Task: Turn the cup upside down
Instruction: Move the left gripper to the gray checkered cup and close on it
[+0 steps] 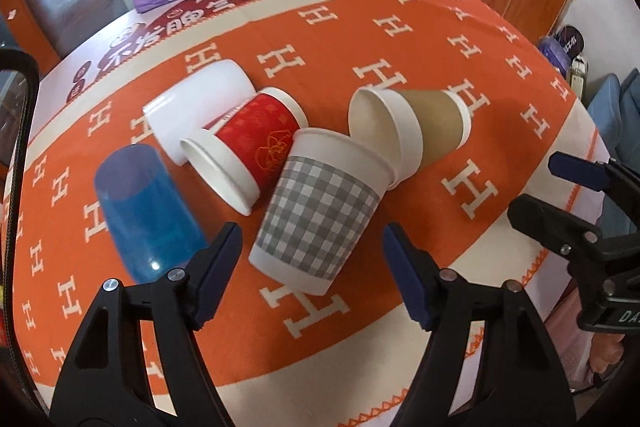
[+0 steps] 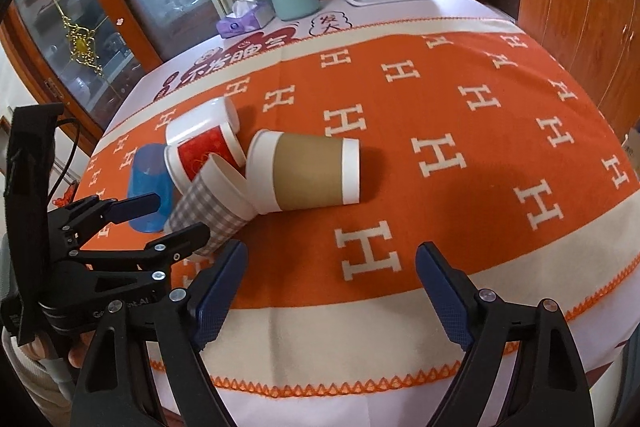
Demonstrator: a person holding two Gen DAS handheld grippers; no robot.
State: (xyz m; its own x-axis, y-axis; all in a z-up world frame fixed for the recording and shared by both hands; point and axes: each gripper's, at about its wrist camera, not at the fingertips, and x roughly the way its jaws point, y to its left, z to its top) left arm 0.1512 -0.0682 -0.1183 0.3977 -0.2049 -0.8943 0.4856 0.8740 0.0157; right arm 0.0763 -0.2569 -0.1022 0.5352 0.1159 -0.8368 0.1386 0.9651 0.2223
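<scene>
my left gripper (image 1: 312, 267) is spread before the checked cup (image 1: 316, 211); i should straddle its middle squarely, then squeeze gently.

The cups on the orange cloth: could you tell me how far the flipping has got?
Possibly done: the blue cup stands mouth-down. In hand: nothing; the left tool is open before the checked cup, the right tool open. Left: checked, red, brown and white cups lie sideways.
</scene>
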